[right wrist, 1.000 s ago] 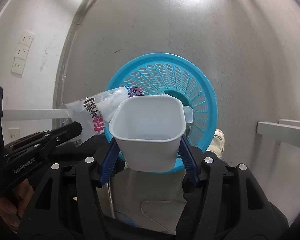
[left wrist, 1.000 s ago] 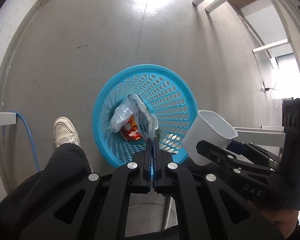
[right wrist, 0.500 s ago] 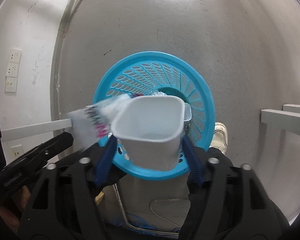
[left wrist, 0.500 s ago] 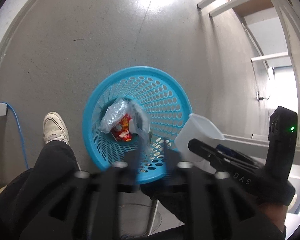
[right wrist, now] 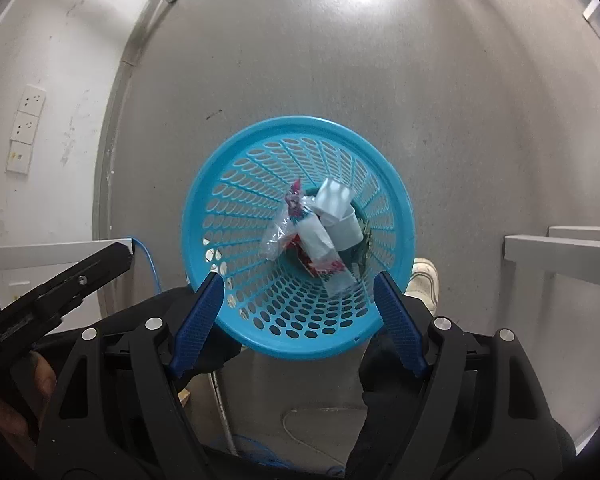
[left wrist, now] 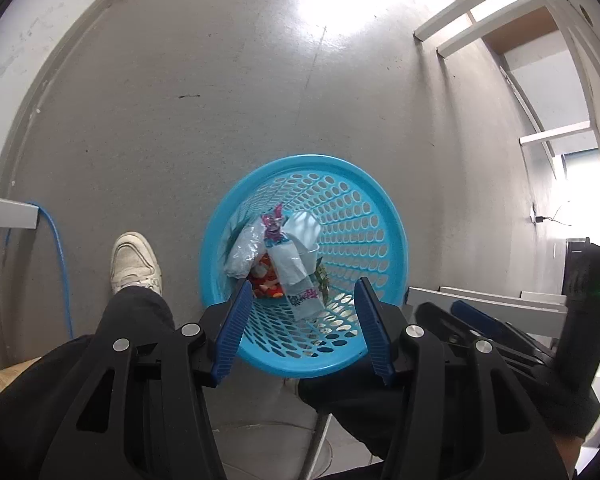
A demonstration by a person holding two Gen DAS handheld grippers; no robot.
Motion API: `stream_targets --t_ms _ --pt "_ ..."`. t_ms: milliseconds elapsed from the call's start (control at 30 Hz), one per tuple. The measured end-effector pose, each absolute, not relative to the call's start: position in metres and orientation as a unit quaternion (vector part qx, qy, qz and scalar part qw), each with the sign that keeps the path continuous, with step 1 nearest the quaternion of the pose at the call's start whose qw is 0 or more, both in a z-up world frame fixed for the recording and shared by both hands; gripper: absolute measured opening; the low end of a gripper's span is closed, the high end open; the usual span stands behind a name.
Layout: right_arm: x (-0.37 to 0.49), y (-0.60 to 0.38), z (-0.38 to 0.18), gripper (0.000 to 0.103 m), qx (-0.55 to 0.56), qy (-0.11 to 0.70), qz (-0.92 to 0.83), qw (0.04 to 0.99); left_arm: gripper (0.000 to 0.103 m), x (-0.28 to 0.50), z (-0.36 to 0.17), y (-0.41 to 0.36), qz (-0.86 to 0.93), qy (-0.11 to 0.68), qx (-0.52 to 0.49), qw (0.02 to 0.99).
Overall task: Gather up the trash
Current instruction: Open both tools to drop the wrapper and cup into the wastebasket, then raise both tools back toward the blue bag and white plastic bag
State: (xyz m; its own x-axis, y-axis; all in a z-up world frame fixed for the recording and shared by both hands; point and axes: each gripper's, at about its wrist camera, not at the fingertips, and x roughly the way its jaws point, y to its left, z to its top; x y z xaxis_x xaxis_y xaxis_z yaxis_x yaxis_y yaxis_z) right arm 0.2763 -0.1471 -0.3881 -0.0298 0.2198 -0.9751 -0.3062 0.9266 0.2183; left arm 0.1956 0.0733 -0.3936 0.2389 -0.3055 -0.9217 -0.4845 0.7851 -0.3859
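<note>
A blue perforated waste basket [left wrist: 384, 216] stands on the grey floor; it also shows in the right wrist view [right wrist: 228, 216]. Inside lie a white plastic cup [right wrist: 340, 216], a clear printed wrapper [right wrist: 320, 256] and other wrappers, with the wrapper [left wrist: 296, 276] and cup [left wrist: 304, 232] also visible in the left wrist view. My left gripper [left wrist: 302, 328] is open and empty above the basket's near rim. My right gripper [right wrist: 300, 320] is open and empty above the same rim. The right gripper [left wrist: 500, 332] also shows at the right of the left wrist view.
A white shoe [left wrist: 134, 262] and a black trouser leg stand left of the basket. A blue cable [left wrist: 60, 264] runs down by a white table edge. White furniture legs [right wrist: 560, 252] are on the right. Wall sockets [right wrist: 26, 128] are on the left wall.
Both grippers opened. The wrapper dropped from the left gripper and the white cup from the right gripper into the basket. Both grippers rose higher above the basket.
</note>
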Motion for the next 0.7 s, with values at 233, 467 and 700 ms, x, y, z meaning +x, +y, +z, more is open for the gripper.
stream_targets --t_ms 233,467,700 --pt "0.245 -0.151 -0.346 0.074 -0.016 0.661 0.231 0.713 0.052 0.167 -0.371 0.067 0.074 0.612 -0.290 0.732" --pt "0.197 -0.153 -0.301 0.079 -0.071 0.620 0.250 0.740 0.053 0.132 -0.324 0.061 0.085 0.559 -0.250 0.786" --pt "0.169 -0.172 -0.264 0.085 -0.068 0.595 0.265 0.756 0.054 0.104 -0.281 0.046 0.103 0.521 -0.198 0.824"
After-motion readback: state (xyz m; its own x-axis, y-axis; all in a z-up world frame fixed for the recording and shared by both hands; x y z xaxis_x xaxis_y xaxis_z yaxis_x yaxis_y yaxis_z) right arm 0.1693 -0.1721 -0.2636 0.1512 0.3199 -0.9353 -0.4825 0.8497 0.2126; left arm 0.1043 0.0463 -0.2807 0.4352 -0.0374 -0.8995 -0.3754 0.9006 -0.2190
